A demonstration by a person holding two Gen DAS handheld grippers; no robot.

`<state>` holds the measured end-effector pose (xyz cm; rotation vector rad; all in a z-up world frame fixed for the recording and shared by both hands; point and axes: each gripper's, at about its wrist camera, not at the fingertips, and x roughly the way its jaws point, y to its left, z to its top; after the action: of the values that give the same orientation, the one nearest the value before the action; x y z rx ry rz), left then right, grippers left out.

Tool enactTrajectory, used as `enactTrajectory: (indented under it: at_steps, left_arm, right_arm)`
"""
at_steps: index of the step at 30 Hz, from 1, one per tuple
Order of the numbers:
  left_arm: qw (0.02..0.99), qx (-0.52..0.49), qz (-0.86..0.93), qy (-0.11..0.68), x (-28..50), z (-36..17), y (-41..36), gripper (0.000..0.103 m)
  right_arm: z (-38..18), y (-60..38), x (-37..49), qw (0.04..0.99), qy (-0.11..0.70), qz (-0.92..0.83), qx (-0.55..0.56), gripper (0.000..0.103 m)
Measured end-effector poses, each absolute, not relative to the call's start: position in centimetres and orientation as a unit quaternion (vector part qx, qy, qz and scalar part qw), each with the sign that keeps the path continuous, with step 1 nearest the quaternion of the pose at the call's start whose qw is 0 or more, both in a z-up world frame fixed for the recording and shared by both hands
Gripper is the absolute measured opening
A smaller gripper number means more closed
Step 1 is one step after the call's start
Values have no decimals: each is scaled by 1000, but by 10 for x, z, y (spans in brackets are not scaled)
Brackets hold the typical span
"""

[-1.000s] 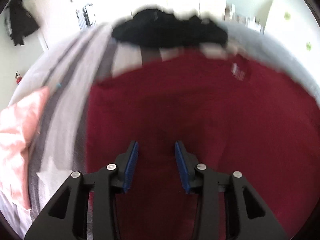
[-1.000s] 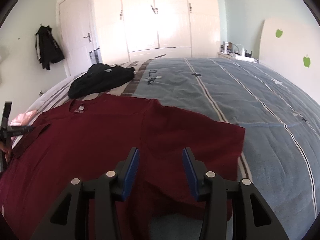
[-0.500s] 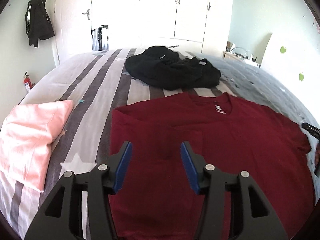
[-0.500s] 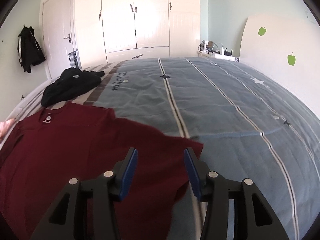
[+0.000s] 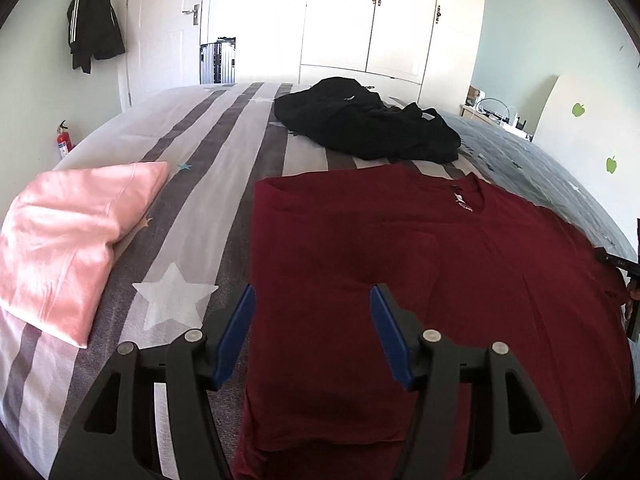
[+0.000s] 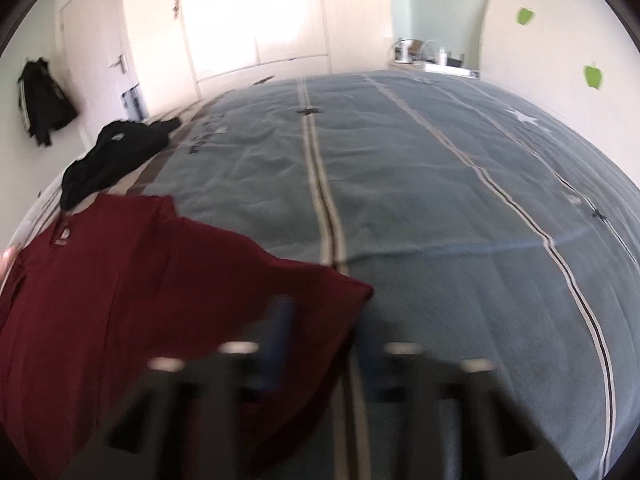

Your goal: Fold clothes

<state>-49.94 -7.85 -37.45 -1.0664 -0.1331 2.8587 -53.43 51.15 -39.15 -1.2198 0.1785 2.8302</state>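
Both claws hang over the dark red cotton T-shirt point(image 5: 420, 280) spread flat on the striped bedcover point(image 5: 224, 168), collar away. Left gripper point(image 5: 312, 328), jaws opening and empty, straddles its folded left edge; right gripper point(image 6: 320, 344), blurred, reads shut beside the outstretched right sleeve.

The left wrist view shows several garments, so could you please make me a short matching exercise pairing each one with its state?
Things:
1. maroon T-shirt
2. pink garment
3. black clothing
4. dark jacket

States:
A. hanging on the wall
B. folded, at the bed's left edge
C. crumpled in a heap on the bed
D. spread flat on the bed

Pairs: 1-D, 2-B, 3-C, 4-A
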Motion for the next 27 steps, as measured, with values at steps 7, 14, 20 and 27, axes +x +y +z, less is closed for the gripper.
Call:
enactTrajectory:
  at_steps: [7, 14, 20, 27]
  left_arm:
    - [56, -346, 935, -59, -492, -355, -81, 57]
    - [66, -348, 933, -58, -479, -336, -85, 57]
    - [62, -352, 932, -55, -471, -336, -99, 57]
    - [47, -362, 929, -66, -471, -349, -109, 57]
  right_arm:
    - [-317, 440, -521, -45, 50, 938, -341, 1]
    - [-251, 305, -507, -150, 0, 945, -290, 61]
    - [-265, 338, -498, -121, 49, 944, -304, 61]
    - [-298, 418, -483, -29, 78, 942, -325, 61]
